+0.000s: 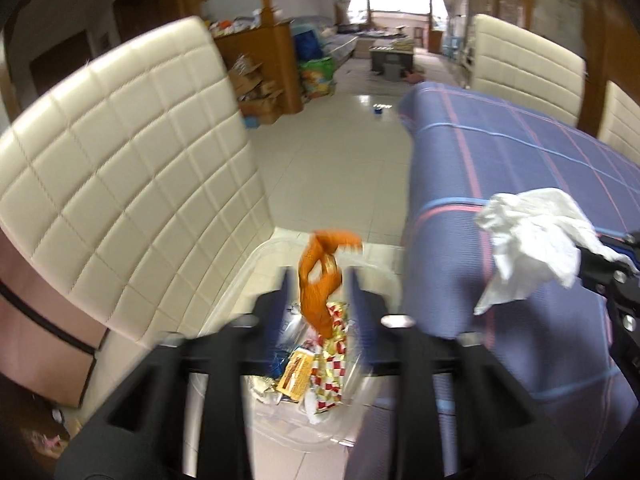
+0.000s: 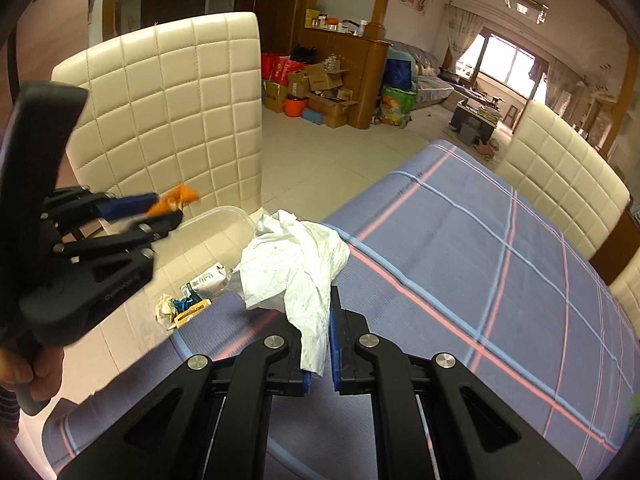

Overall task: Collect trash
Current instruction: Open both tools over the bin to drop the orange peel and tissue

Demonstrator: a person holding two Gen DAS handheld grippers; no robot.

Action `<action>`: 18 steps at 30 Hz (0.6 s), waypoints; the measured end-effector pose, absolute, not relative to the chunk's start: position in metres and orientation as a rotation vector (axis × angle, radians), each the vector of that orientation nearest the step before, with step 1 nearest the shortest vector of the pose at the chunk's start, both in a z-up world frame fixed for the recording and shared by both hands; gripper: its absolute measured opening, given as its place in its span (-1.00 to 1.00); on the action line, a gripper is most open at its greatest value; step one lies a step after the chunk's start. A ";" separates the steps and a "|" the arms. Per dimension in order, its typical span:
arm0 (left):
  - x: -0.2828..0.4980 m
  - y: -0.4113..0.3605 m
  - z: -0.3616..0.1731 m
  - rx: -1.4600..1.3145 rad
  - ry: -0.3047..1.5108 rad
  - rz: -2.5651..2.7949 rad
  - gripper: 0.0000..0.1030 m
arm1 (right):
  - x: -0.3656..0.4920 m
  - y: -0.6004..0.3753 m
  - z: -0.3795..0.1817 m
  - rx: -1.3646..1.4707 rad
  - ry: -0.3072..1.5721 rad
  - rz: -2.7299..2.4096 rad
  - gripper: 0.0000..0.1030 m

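Two pieces of trash are in play. An orange wrapper [image 1: 322, 276] hangs between the blue pads of the left gripper [image 1: 319, 292], whose jaws stand apart and do not press it; it is over a clear plastic bin [image 1: 256, 256] on the floor, beside the desk's near edge. Inside the bin lies more trash [image 1: 320, 364], among it a red-and-white checked wrapper. The right gripper [image 2: 318, 340] is clamped on a crumpled white tissue [image 2: 292, 264], held over the near left corner of the desk [image 2: 460, 264], which wears a blue plaid cloth. Cream quilted chairs [image 2: 172, 108] stand around it.
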State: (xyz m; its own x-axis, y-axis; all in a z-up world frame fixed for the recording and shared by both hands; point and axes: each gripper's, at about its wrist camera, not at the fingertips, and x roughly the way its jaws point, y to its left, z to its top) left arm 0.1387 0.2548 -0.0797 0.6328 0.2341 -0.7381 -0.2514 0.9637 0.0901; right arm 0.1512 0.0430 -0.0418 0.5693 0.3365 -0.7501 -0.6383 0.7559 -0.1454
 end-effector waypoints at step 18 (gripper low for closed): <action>0.107 0.324 -0.075 -0.103 0.750 0.439 0.92 | 0.157 0.112 -0.059 -0.500 0.786 0.685 -0.63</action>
State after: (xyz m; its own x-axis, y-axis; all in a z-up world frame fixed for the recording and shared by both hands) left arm 0.1072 0.3237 -0.0747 0.6457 0.3487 -0.6793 -0.4214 0.9046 0.0638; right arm 0.1571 0.1118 -0.0593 0.5143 0.3667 -0.7753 -0.7177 0.6788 -0.1550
